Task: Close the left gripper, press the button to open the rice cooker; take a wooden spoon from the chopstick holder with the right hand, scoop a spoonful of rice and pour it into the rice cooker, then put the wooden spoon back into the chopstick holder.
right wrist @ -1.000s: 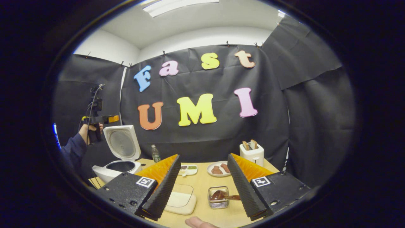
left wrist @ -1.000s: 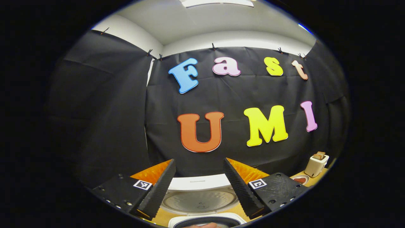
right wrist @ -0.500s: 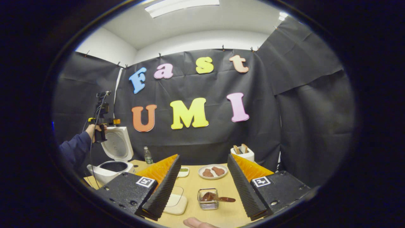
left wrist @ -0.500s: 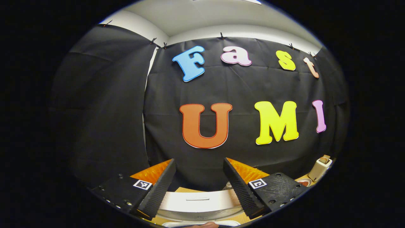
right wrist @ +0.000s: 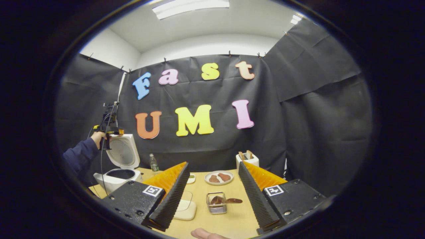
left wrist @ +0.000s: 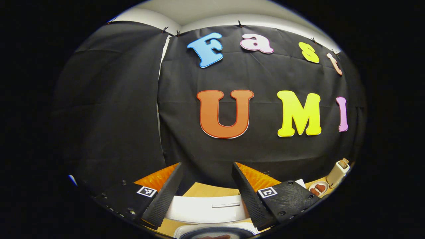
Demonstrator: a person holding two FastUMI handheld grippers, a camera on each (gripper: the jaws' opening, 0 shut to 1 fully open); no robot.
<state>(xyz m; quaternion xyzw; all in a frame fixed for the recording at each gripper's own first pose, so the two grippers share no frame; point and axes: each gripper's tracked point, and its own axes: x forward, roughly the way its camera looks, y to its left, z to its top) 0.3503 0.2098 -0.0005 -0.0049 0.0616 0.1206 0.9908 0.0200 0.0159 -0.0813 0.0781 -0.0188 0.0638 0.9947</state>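
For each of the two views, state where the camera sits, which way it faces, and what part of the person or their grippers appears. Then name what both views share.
Left gripper view: rides the left gripper, raised above the rice cooker's open lid, facing the booth wall; its own fingers show.
Right gripper view: rides the right gripper, looking across the table at the chopstick holder with wooden spoon; a sleeve holds the left gripper.
Shared: rice cooker, toaster, plate.
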